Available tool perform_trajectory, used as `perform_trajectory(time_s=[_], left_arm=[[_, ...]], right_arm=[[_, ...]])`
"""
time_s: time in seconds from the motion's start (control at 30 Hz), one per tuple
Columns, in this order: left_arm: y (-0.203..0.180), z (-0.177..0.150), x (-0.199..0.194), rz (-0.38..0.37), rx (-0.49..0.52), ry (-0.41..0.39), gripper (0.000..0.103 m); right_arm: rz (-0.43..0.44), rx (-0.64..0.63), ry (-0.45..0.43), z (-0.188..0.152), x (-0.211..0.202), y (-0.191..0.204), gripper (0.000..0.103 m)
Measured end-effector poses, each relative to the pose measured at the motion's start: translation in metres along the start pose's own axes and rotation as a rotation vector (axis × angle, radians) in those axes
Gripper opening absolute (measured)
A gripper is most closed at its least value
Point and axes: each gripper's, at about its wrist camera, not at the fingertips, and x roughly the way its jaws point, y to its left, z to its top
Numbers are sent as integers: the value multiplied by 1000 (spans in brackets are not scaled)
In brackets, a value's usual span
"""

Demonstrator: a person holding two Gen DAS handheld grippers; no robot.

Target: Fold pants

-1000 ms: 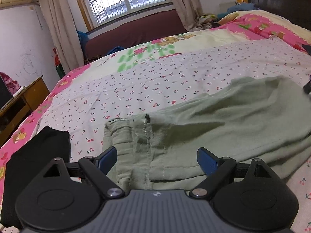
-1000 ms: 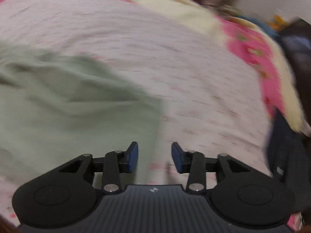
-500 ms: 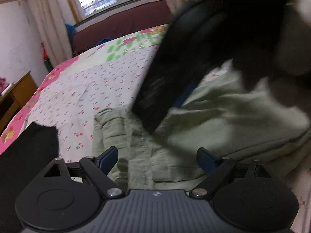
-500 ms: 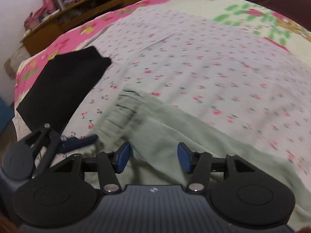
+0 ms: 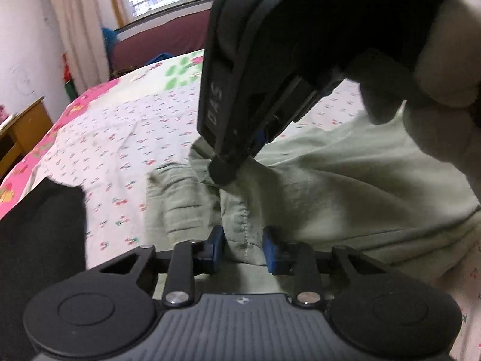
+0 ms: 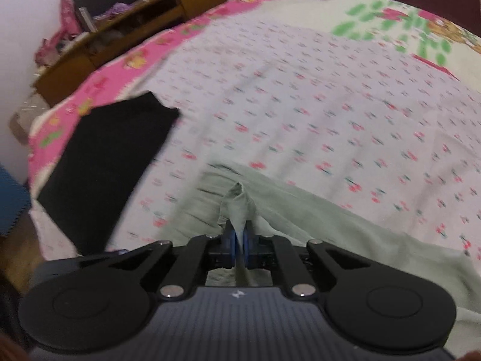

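Right tongs (image 6: 239, 245) are clamped on a pinch of the waistband of the green pants (image 6: 315, 228), which lie on the bed (image 6: 300, 96). Left tongs (image 5: 244, 248) are closing, a bunched fold of the same waistband between the pads, nearer the bed's edge than the right grip. Both should bite through all the layers, then lift together and level so the waist stays taut. A black folded cloth (image 6: 102, 162) lies just beside the waistband, on the side toward the wooden cabinet (image 6: 126, 21); it narrows the room there, so I would carry the fold away from it
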Motion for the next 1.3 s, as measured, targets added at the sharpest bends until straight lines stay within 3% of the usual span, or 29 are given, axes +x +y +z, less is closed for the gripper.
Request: perform_trajectory(time_s=[0.1,0.13,0.27,0.3,0.37,0.57,0.73,0.83,0.87,0.93,1.07,1.3], left_arm=[[12,-5,-5,8,-49,17,40],[15,-7,-5,3,-63,28,40],[13,-7,-6,-8,-51,34,42],[11,-7,-8,-11,-45,30,47],[11,-6,-6,-10,-50,39,55],[16,-4,-8,-49,-116,20,73],[5,1,-7,40,-49,-23,73],[-1,3,-8,27,8,-40,73],[-3,3,-2,19,20,-13,72],[-4,1,10,0,16,37,57],[3,0,6,-38,-24,56,33],[15,-12,-18,-48,-92,50,27]], right_arm=[[29,2,-7,3,9,11,6],[11,-2,8,3,17,12,12],[-131,-69,11,-8,33,8,14],[-144,-58,8,-9,29,4,17],[-157,-42,-2,-11,20,-4,36],[-138,-44,-71,-21,-7,-6,38],[-145,-61,-67,-26,-1,-2,39],[-132,-44,-71,-27,-2,-6,42],[-132,-40,-72,-27,-3,-7,42],[-133,-24,-71,-29,-4,-11,42],[-118,-8,-58,-36,-5,-15,42],[-80,12,-55,-49,-10,-13,42]])
